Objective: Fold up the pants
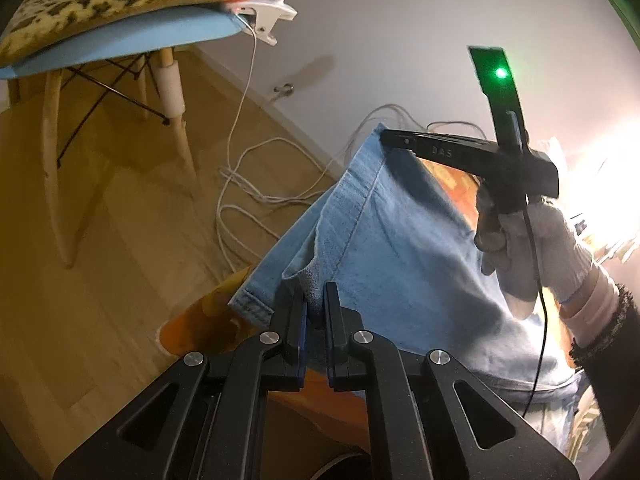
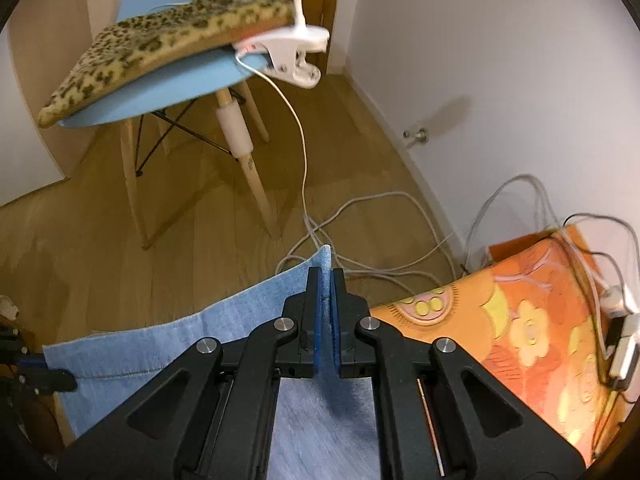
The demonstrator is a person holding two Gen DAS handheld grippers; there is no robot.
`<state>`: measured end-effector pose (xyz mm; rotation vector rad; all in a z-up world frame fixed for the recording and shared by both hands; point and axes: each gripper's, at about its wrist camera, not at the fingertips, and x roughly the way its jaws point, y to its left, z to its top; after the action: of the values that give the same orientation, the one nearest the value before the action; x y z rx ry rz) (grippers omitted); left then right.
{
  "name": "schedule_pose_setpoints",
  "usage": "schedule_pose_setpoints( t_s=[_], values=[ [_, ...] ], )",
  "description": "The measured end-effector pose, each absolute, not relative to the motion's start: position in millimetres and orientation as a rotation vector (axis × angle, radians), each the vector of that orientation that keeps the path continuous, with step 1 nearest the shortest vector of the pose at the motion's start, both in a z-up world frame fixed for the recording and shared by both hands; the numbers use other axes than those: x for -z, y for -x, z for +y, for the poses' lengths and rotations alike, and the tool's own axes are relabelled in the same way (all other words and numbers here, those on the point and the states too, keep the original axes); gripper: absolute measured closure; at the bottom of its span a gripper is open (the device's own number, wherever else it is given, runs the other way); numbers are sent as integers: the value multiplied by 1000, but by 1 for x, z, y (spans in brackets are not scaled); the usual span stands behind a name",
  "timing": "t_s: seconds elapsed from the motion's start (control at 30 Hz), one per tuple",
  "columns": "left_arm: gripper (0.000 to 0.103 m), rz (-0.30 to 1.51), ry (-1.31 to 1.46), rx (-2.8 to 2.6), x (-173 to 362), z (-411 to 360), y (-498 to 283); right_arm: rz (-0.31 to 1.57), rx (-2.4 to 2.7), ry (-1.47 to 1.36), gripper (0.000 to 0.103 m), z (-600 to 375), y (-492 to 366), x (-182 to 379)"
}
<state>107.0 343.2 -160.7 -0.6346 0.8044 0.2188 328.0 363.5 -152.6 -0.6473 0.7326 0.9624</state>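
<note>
Light-blue denim pants (image 1: 400, 240): held up above the orange flower-patterned cloth (image 2: 520, 320), lower part cut off by the black gripper frames. Hem edge stretched from 8 o'clock to 1 o'clock in the left view. Left gripper (image 1: 316, 304) clenched on one hem corner, right gripper (image 2: 326, 284) on the other; white-gloved hand (image 1: 532, 248) partly glare-washed.
</note>
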Motion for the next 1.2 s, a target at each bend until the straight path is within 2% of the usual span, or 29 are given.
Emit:
schedule_pose_setpoints(
  t_s=[0.1, 0.17, 0.23, 0.37, 0.43, 0.5, 0.87, 0.93, 0.97, 1.2],
  values=[
    [97, 817, 616, -229, 161, 339, -107, 785, -967, 671, 98, 367, -330, 163],
    [97, 821, 602, -235, 161, 337, -108, 792, -973, 659, 92, 362, -328, 160],
    [97, 827, 584, -241, 162, 337, -115, 777, -967, 634, 74, 348, -326, 148],
    [94, 842, 570, -247, 160, 336, -115, 764, -934, 535, 67, 311, -329, 115],
    [91, 850, 567, -261, 158, 335, -114, 763, -924, 477, 57, 287, -330, 97],
    [89, 852, 565, -269, 153, 334, -112, 747, -912, 420, 51, 257, -328, 78],
    [89, 788, 480, -179, 93, 286, -95, 690, -748, 246, 42, 79, -289, 5],
    [83, 779, 462, -144, 81, 273, -94, 686, -722, 216, 42, 47, -277, -3],
    [76, 774, 454, -124, 76, 267, -94, 680, -697, 203, 42, 26, -268, -9],
    [74, 765, 359, 40, 44, 206, -96, 658, -568, 99, 41, -97, -219, -34]
  ],
)
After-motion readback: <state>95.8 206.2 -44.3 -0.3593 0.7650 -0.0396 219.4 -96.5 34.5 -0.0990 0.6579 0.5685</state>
